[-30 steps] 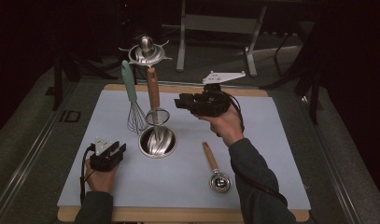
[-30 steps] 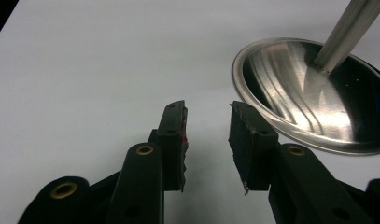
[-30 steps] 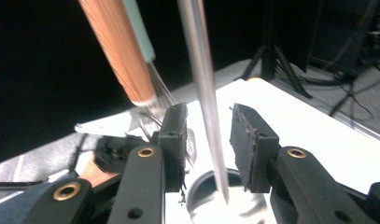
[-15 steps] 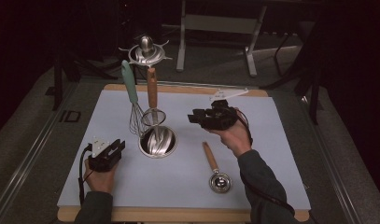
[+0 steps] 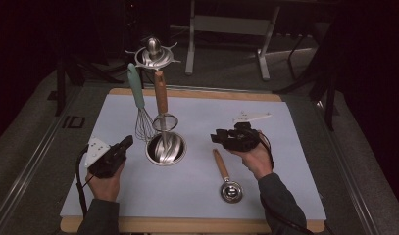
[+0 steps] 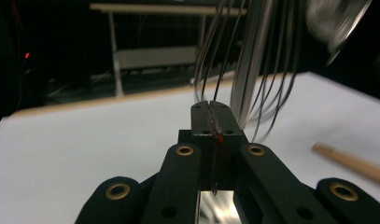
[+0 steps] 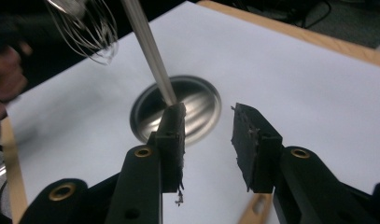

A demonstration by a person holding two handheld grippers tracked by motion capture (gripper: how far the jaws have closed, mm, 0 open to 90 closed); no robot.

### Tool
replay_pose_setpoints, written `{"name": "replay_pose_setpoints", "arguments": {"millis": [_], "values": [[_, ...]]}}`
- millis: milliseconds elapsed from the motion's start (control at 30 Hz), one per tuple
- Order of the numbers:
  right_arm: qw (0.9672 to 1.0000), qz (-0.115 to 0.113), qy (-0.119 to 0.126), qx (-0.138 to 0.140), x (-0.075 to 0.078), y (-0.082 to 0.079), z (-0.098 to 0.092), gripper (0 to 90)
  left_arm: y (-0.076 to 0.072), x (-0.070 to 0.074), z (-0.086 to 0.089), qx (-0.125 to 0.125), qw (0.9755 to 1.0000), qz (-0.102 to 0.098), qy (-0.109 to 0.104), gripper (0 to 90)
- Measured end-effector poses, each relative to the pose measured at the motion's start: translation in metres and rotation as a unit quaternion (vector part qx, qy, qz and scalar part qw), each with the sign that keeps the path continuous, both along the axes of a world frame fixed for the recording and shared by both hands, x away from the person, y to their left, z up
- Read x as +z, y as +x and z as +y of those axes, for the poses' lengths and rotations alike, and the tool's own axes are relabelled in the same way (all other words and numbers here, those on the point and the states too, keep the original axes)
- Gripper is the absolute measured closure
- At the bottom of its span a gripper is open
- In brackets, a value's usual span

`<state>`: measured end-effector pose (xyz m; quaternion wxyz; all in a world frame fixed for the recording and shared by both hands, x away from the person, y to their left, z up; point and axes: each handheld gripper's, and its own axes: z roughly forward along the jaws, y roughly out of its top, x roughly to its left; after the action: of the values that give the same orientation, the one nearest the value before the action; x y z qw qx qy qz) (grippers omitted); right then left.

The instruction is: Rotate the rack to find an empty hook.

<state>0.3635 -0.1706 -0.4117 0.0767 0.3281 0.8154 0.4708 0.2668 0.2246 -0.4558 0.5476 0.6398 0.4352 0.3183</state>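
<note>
A metal utensil stand (image 5: 153, 54) rises from a round steel base (image 5: 165, 148) at mid-table. On it hang a teal-handled whisk (image 5: 137, 95) and a wooden-handled strainer (image 5: 161, 98). A wooden-handled scoop (image 5: 226, 178) lies flat to the right of the base. My left gripper (image 5: 122, 145) is left of the base; its jaws have just been closing and now meet (image 6: 211, 109) with nothing between them, the whisk wires (image 6: 225, 56) just ahead. My right gripper (image 5: 216, 137) hovers open (image 7: 208, 121) over the scoop's handle, facing the base (image 7: 197, 107).
A white mat (image 5: 285, 147) covers a wooden board whose edge (image 5: 187, 225) runs along the near side. Metal table legs (image 5: 226, 29) stand on the dark floor beyond the far edge. Each gripper's cable trails back along the forearm.
My right gripper has come down and nearer, from beside the hanging utensils to just above the scoop's handle. My left gripper has lifted a little off the mat.
</note>
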Motion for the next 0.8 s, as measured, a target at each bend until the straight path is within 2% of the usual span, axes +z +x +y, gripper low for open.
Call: {"name": "replay_pose_setpoints", "arguments": {"millis": [133, 267, 333, 367, 433, 533, 600, 667, 767, 800], "values": [[0.9999, 0.004, 0.002, -0.017, -0.012, -0.004, -0.011, 63.2, -0.002, 0.016, -0.003, -0.005, 0.9993, -0.027, -0.027, 89.9], [0.9993, 0.004, -0.001, -0.036, -0.023, -0.009, -0.021, 60.8, -0.005, 0.033, -0.005, -0.012, 0.9971, -0.058, -0.048, 89.7], [0.9987, 0.000, -0.008, -0.050, -0.030, -0.012, -0.027, 60.3, -0.007, 0.042, -0.005, -0.016, 0.9952, -0.076, -0.059, 89.5], [0.9982, 0.003, -0.004, -0.060, -0.037, -0.017, -0.032, 60.0, -0.008, 0.048, -0.005, -0.019, 0.9939, -0.087, -0.065, 89.5], [0.9980, 0.004, -0.002, -0.063, -0.039, -0.019, -0.034, 59.8, -0.009, 0.059, -0.005, -0.024, 0.9916, -0.102, -0.075, 89.5], [0.9973, 0.009, 0.004, -0.073, -0.051, -0.026, -0.043, 59.3, -0.007, 0.071, -0.005, -0.029, 0.9896, -0.116, -0.080, 89.5], [0.9968, 0.014, -0.006, -0.078, -0.057, -0.030, -0.048, 59.2, -0.005, 0.080, -0.004, -0.034, 0.9880, -0.126, -0.083, 89.5], [0.9961, 0.015, -0.014, -0.086, -0.063, -0.034, -0.054, 58.8, -0.003, 0.091, -0.004, -0.038, 0.9857, -0.138, -0.088, 89.5], [0.9952, 0.018, -0.009, -0.096, -0.069, -0.039, -0.062, 58.8, -0.002, 0.105, -0.005, -0.044, 0.9822, -0.155, -0.096, 89.0], [0.9952, 0.018, -0.009, -0.096, -0.069, -0.039, -0.062, 58.8, -0.002, 0.105, -0.005, -0.044, 0.9822, -0.155, -0.096, 88.7]]}}
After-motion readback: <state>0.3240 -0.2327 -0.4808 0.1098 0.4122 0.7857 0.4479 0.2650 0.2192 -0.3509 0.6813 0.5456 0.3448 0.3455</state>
